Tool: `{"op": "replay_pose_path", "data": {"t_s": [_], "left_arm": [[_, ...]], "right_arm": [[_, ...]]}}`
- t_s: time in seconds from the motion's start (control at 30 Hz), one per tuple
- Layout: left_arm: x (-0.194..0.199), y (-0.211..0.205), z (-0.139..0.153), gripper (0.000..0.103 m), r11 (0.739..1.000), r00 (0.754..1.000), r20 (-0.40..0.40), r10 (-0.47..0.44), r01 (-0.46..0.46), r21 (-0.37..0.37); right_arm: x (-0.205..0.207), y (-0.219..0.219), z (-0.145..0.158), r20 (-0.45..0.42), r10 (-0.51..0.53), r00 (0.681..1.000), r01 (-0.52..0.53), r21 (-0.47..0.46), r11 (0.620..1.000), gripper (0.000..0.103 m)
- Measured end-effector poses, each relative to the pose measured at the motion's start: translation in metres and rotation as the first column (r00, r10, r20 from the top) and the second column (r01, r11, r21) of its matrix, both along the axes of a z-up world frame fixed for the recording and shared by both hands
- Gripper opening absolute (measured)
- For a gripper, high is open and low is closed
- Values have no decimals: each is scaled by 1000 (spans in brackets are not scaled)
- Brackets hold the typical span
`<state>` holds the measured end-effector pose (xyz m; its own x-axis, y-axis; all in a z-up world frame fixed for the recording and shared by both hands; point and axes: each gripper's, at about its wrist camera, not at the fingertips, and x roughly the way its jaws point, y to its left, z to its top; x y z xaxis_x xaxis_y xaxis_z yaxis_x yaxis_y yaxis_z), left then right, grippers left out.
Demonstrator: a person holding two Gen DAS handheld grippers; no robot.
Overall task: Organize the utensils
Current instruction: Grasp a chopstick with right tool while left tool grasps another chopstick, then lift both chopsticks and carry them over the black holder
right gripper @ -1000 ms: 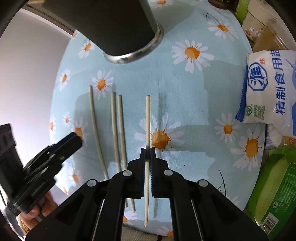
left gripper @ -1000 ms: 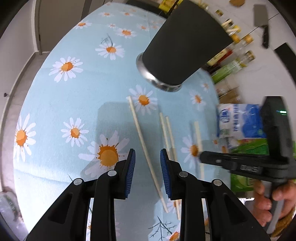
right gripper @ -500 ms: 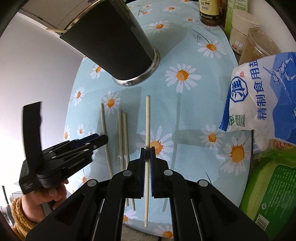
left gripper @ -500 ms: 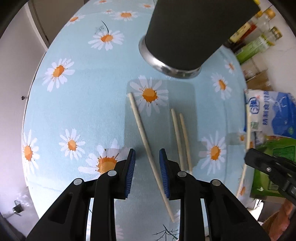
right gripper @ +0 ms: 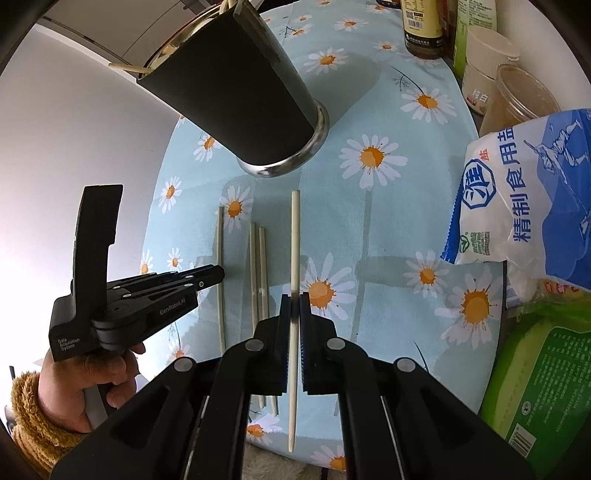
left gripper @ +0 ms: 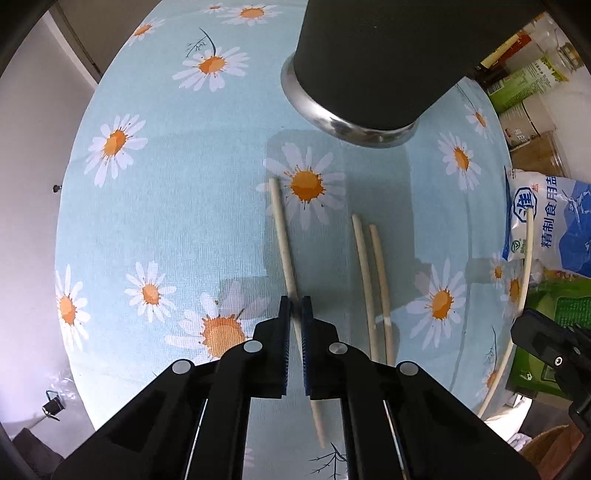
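Note:
A black metal-rimmed cup (left gripper: 369, 62) stands on the daisy tablecloth (left gripper: 166, 206); more chopsticks poke from its top (right gripper: 225, 5). In front of it lie three pale chopsticks. My left gripper (left gripper: 295, 314) points steeply down and is shut on the leftmost chopstick (left gripper: 280, 225), which still rests along the cloth. Just right of it, a pair of chopsticks (left gripper: 373, 269) lies side by side. My right gripper (right gripper: 294, 299) is shut on a fourth chopstick (right gripper: 294, 236), held above the cloth to the right of the pair. Each gripper shows in the other's view: the left gripper (right gripper: 221, 274), the right gripper (left gripper: 524, 325).
A blue-and-white salt bag (right gripper: 524, 192) and a green packet (right gripper: 546, 369) crowd the right side. Bottles and jars (right gripper: 421, 26) stand at the back right. The table's near edge (right gripper: 258, 446) lies just below the chopsticks' ends. A hand (right gripper: 74, 380) in a fuzzy sleeve holds the left gripper.
The left gripper moved in over the leftmost chopstick, tipped further down and closed on it. The right gripper rose a little, still holding its chopstick.

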<state>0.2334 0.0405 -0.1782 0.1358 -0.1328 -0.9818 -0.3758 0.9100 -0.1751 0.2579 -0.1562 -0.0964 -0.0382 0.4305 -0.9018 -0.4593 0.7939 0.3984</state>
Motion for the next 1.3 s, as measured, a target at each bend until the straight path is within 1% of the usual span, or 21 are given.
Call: {"op": "replay_pose_path", "data": {"t_s": [0.1, 0.2, 0.27, 0.43, 0.5, 0.67, 0.83, 0.97, 1.0, 1.03, 1.13, 1.17, 1.3], "left_arm": [[1, 2, -2, 4, 1000, 1000, 7, 13, -13, -9], [-9, 12, -1, 3, 999, 999, 18, 27, -26, -25], [-17, 22, 0, 3, 998, 998, 36, 53, -53, -17], [-29, 35, 2, 3, 997, 996, 70, 51, -47, -55], [-35, 39, 6, 3, 997, 995, 91, 42, -37, -61], [-55, 51, 31, 3, 996, 985, 172, 30, -16, -84], [-66, 54, 56, 3, 996, 966, 259, 6, 16, -83], [-71, 55, 72, 3, 994, 937, 348, -19, 55, -92], [-73, 55, 76, 3, 994, 929, 369, -34, 70, -82], [-71, 49, 75, 3, 994, 925, 376, -44, 77, -73], [-72, 51, 80, 3, 992, 907, 419, -54, 98, -83], [-71, 51, 82, 3, 991, 900, 431, -65, 109, -76], [-73, 53, 88, 3, 989, 882, 464, -77, 126, -76]], "right_arm": [[0, -2, 0, -5, -9, 1000, 9, 0, 1000, 5], [-1, -2, 0, -8, -15, 1000, 15, -1, 1000, 5], [0, -1, 0, -3, -24, 1000, 24, -11, 1000, 5], [-1, 1, 1, -2, -44, 999, 44, -24, 999, 5], [-3, 4, 2, 2, -48, 999, 48, -33, 998, 5], [-10, 14, 4, 6, -67, 998, 67, -51, 996, 5], [-19, 30, 10, 21, -68, 998, 69, -63, 996, 5], [-24, 40, 16, 35, -61, 997, 63, -53, 997, 5], [-26, 42, 18, 46, -60, 997, 62, -48, 997, 5], [-27, 44, 20, 55, -56, 997, 58, -39, 998, 5], [-30, 52, 24, 74, -48, 996, 49, -17, 999, 5], [-31, 54, 24, 80, -47, 996, 48, -10, 999, 5], [-35, 61, 27, 94, -44, 995, 42, 20, 999, 5]]}}
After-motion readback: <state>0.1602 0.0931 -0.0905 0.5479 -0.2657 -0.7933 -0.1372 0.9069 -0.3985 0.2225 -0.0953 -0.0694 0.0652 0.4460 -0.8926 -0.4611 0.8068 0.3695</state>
